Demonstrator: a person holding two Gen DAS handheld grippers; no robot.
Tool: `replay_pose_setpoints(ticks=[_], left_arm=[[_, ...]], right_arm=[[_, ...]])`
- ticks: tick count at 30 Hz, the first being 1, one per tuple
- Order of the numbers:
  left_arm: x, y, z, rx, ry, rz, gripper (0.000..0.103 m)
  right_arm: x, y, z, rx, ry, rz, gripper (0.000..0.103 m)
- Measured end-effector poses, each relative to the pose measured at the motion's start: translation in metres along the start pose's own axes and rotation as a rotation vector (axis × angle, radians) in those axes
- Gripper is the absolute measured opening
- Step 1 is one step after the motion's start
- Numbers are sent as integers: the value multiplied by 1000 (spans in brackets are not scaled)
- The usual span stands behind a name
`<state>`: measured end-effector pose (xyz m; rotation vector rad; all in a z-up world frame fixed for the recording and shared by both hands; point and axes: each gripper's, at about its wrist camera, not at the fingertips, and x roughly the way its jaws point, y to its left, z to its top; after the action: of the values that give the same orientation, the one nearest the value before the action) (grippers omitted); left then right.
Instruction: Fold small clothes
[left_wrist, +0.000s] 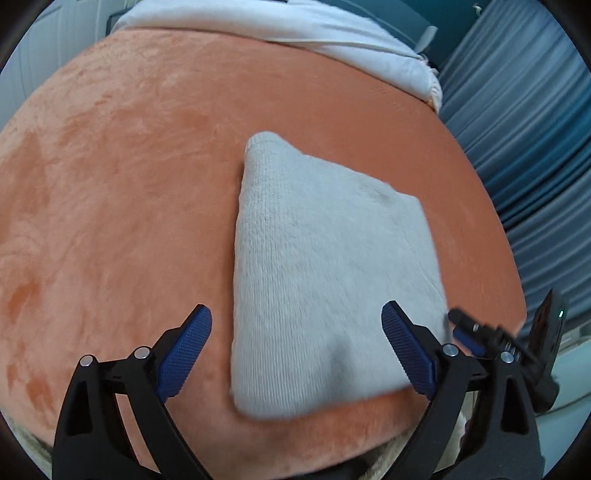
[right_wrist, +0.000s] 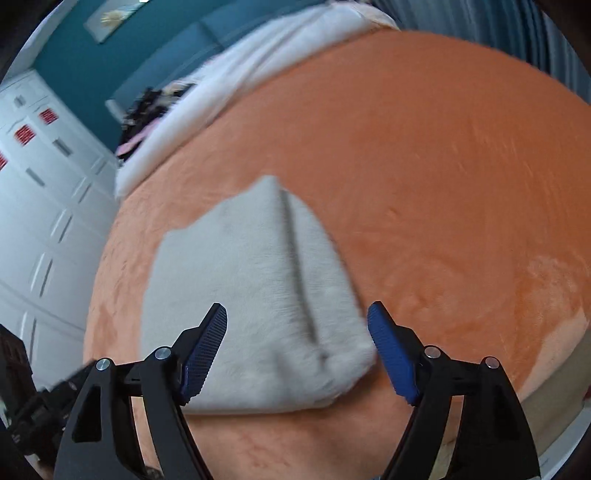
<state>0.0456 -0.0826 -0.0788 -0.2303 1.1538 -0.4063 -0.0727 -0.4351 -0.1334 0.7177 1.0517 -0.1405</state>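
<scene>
Jaws wide on left gripper (left_wrist: 296, 345) and right gripper (right_wrist: 297, 350), holding nothing; folded grey garment (left_wrist: 325, 280) released below jaws, fold apparently complete.

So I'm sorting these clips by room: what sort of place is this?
Most likely a bedroom. The grey folded garment lies on an orange plush blanket spread like a bed cover, with white bedding bunched at the far end, and white panelled wardrobe doors beside a teal wall.
</scene>
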Motion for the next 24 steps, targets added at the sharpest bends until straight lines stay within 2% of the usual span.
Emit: replay_pose_setpoints(ticks=[2, 3, 4, 7, 8, 9, 10, 11, 12, 14, 19, 22, 24], left_arm=[[33, 12, 8, -57, 79, -3, 91], [48, 17, 9, -85, 119, -21, 91], [63, 21, 7, -113, 158, -33, 91], [81, 27, 5, -177, 187, -93, 92], [81, 26, 7, -176, 184, -99, 86], [81, 21, 10, -159, 188, -115, 79], [77, 16, 13, -145, 190, -108, 66], [72, 12, 17, -130, 188, -117, 53], [64, 6, 23, -108, 182, -124, 49], [37, -8, 36, -51, 138, -165, 44], [-75, -46, 78, 87, -30, -314, 43], [-159, -54, 99, 162, -162, -367, 44], [-206, -50, 107, 199, -240, -370, 45]], right_arm=[[23, -1, 1, 43, 53, 64, 80], [29, -3, -1, 72, 65, 94, 86], [38, -2, -7, 93, 65, 119, 87], [51, 7, -12, 106, 53, 144, 90], [54, 12, -11, 85, 57, 140, 89], [55, 20, -11, 69, 56, 140, 79], [56, 27, -11, 53, 56, 155, 58], [51, 36, -8, 41, 45, 161, 52], [42, 45, -5, 20, 20, 163, 46], [4, 67, 3, -48, -73, 210, 42], [-135, 170, 13, -300, -371, 299, 41], [-197, 213, 8, -369, -489, 394, 42], [-222, 233, 1, -390, -525, 463, 43]])
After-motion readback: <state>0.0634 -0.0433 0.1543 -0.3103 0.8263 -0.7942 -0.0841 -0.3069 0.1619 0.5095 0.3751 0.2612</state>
